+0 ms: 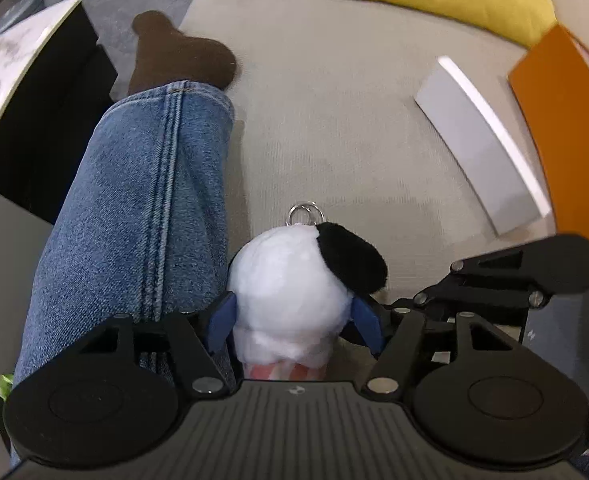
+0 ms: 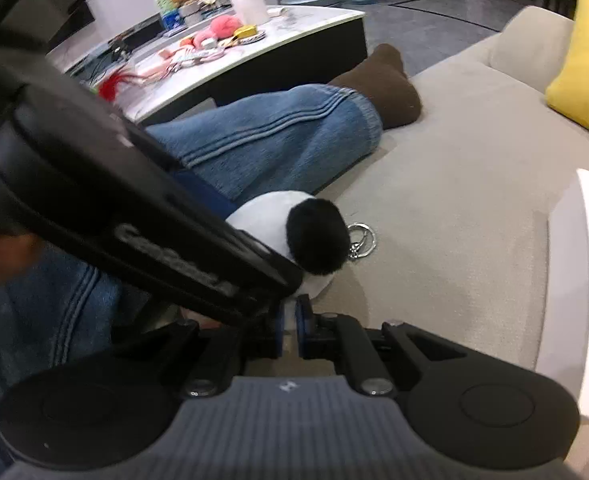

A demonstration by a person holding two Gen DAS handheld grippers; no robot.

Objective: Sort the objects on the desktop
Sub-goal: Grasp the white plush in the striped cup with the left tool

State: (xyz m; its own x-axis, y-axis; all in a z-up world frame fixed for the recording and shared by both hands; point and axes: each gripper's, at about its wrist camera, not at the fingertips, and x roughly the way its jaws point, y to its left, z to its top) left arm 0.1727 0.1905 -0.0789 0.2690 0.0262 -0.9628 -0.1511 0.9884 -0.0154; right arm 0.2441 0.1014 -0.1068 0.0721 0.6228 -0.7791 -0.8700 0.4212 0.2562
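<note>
The plush toy (image 1: 290, 292), a white ball with a black ear and a metal key ring (image 1: 303, 213) at its top, lies on the beige sofa seat (image 1: 334, 128) just beside the person's jeans-clad leg (image 1: 142, 208), well away from the cluttered table (image 2: 294, 28) where the other small things wait. The left hand-held gripper (image 1: 294, 320) points steeply down over the toy with its blue pads standing apart on either side of the white body; they flank it but do not look pressed in, so I judge the toy is resting on the cushion rather than hanging from this tool. The right hand-held gripper (image 2: 289, 330) has its pads drawn nearly together, with a sliver of white showing between them; whether that is a pinch of the toy's fur or only the toy seen behind the gap cannot be told. A white box (image 1: 482, 152) and an orange one (image 1: 562, 128) stand open-side toward the sofa nearby, likely the sorting bins, which would explain why the toy has been brought here. The soft, round body will squash and may roll, so a grip low across its middle seems safest.
</note>
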